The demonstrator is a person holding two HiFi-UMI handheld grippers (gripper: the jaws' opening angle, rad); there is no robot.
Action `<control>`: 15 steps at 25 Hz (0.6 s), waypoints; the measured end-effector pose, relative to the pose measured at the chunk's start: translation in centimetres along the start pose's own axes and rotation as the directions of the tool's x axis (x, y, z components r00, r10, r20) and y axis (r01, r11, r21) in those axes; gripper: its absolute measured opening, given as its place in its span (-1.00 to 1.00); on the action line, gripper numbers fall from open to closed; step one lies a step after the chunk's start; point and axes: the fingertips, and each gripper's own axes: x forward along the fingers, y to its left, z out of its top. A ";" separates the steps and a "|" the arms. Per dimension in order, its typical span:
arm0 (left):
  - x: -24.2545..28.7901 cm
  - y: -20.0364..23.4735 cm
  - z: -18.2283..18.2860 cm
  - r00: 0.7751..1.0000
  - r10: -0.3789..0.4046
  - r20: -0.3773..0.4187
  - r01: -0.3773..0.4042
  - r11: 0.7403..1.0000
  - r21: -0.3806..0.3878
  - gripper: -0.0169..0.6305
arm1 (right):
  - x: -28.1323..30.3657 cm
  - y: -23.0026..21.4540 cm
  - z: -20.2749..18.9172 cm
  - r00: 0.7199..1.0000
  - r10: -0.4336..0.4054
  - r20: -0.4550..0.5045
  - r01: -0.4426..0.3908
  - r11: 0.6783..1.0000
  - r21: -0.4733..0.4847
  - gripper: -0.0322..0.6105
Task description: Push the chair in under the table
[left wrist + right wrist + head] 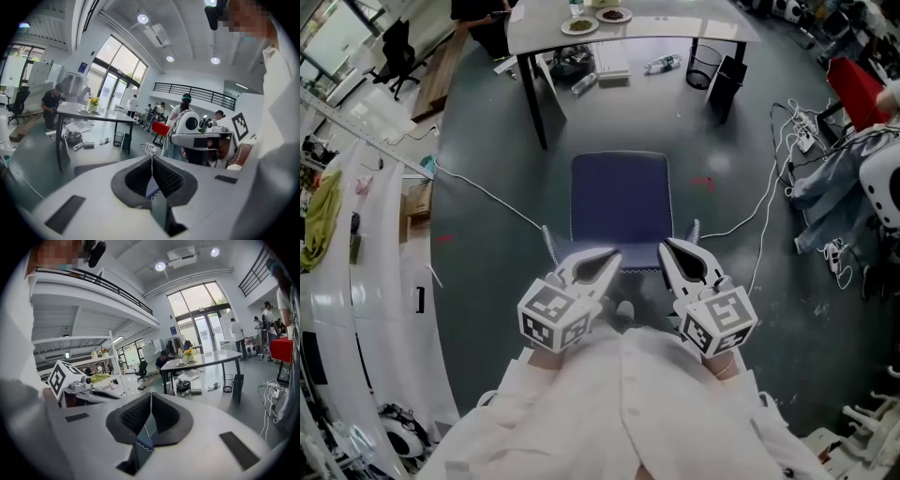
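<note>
Two grippers, the left gripper [607, 257] and right gripper [668, 247], both clamped shut and empty, are hanging at the near edge of the blue chair [621, 202], which is standing well short of the far table [694, 23], apparently awaiting a level forward push.

Chair [621, 211] on the floor before the table [675, 30], well apart from it, left gripper [609, 256] and right gripper [668, 247] side by side over its near edge, plates [579, 26] on the table's near edge, bin [703, 66] beneath its right end
</note>
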 end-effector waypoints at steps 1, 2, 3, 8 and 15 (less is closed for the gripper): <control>0.0 0.2 0.0 1.000 -0.003 -0.003 0.003 1.000 -0.001 -0.89 | 0.2 0.1 -0.2 1.000 -0.002 -0.006 0.002 1.000 -0.003 -0.80; 0.0 0.4 0.0 1.000 -0.008 -0.006 0.008 1.000 -0.002 -0.90 | 0.3 0.2 -0.2 1.000 -0.005 -0.010 0.005 1.000 -0.008 -0.80; 0.1 0.6 0.1 1.000 -0.013 -0.010 0.013 1.000 -0.001 -0.89 | 0.5 0.3 -0.2 1.000 -0.009 -0.014 0.009 1.000 -0.013 -0.79; 0.2 0.5 0.6 0.999 -0.044 -0.025 0.045 0.999 0.011 -0.89 | 0.5 0.2 0.2 0.999 -0.034 -0.027 0.032 0.998 -0.045 -0.79; -0.7 0.9 0.1 0.998 -0.046 -0.041 0.047 0.999 0.025 -0.89 | 0.6 1.6 -0.7 0.997 -0.036 -0.063 0.029 0.994 -0.107 -0.79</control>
